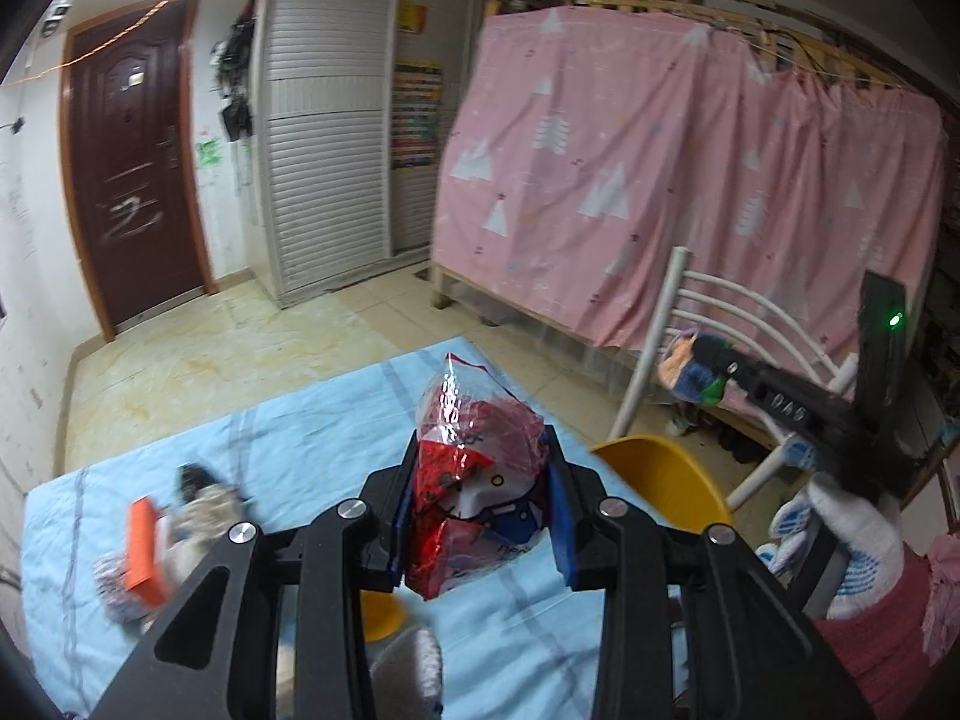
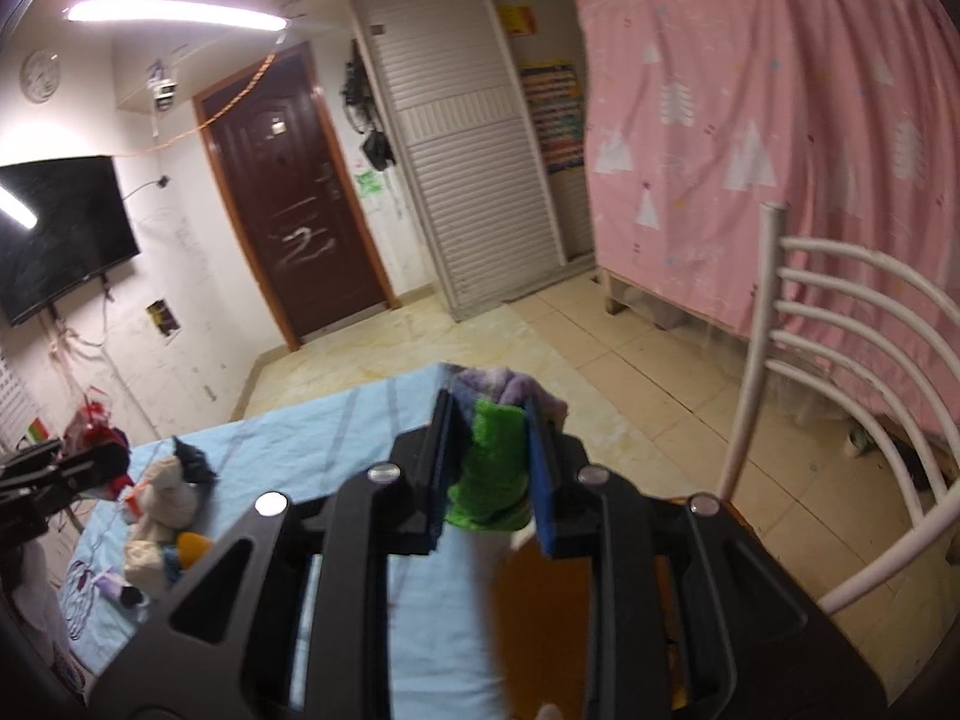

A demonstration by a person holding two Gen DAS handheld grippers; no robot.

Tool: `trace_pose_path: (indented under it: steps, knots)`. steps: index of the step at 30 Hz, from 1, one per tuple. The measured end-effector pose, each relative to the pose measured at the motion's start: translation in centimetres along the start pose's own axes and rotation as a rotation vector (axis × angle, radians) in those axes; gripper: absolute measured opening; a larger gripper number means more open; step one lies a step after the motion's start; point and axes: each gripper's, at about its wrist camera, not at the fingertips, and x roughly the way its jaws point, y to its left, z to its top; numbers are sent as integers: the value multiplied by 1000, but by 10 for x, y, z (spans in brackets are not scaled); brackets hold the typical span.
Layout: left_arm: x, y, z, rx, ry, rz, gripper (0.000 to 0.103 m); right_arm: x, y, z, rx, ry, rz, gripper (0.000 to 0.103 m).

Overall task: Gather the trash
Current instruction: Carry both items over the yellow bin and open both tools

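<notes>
Two grips: left gripper (image 1: 480, 504) jaws clamped on crinkled red-and-white plastic wrapper (image 1: 474, 450), frame centre; right gripper (image 2: 489, 480) jaws pinching fuzzy green-and-purple cloth scrap (image 2: 489, 468) above light-blue tablecloth (image 2: 360, 420).

Table (image 1: 288, 420) covered with a light blue striped cloth (image 2: 336, 420), standing on a beige tiled floor (image 2: 630, 372). On the cloth, left side in the left wrist view: orange box (image 1: 144, 546), blurred, next to a pale crumpled wad (image 1: 204, 510) with a dark scrap on top. A small yellow item (image 1: 381, 618) lies nearer the camera, partly hidden. A yellow bowl (image 1: 666, 474) sits at the table's right edge.
</notes>
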Motion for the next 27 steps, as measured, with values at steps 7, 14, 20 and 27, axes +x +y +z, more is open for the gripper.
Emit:
trace_pose_path:
  steps: [7, 14, 20, 27]
  knots:
    - [47, -56, 17, 38, 48, -107, 27, 7, -41, -11, 44, 45, -35, 22]
    - [98, -106, 31, 75, 119, -148, 27, 9, -57, -21, 84, 56, -29, 49]
    - [125, -132, 35, 123, 125, -143, 27, -4, -72, -19, 113, 26, -50, 49]
    - [142, -155, 39, 127, 135, -158, 57, -23, -85, -19, 137, 3, -87, 51]
